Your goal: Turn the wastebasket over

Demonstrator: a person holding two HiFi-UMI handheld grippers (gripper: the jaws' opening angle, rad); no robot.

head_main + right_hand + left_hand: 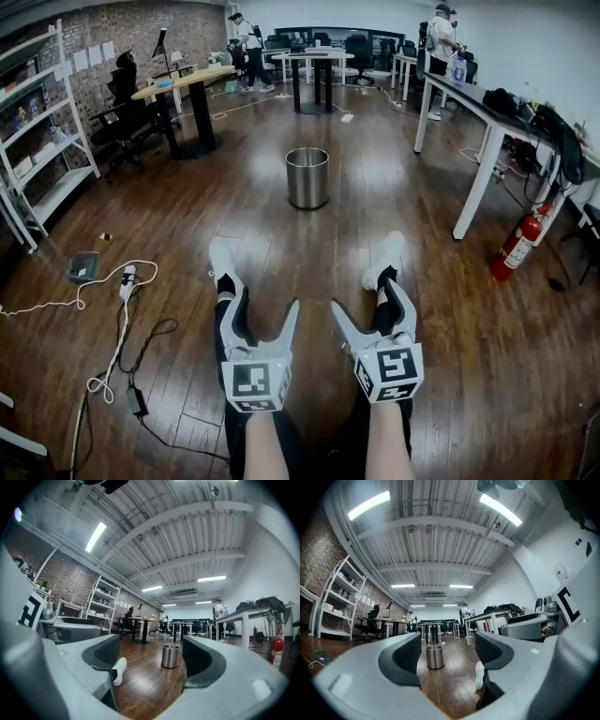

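Note:
A shiny metal wastebasket [307, 176] stands upright on the wooden floor, its open mouth up, well ahead of both grippers. My left gripper [267, 302] and right gripper [366, 298] are side by side near my legs, both open with nothing between their fingers. Seen from the left gripper, the wastebasket [435, 657] shows small and far off between the spread jaws of that gripper [447, 651]. In the right gripper view the wastebasket [170, 656] again sits distant in the gap of that gripper [152, 656].
My white shoes [223, 258] [386, 255] stretch toward the basket. Cables and a power strip [127, 281] lie at left. A white desk [469, 103] and a red fire extinguisher [518, 246] stand at right. A wooden desk [183, 84] and a shelf [37, 141] are at far left.

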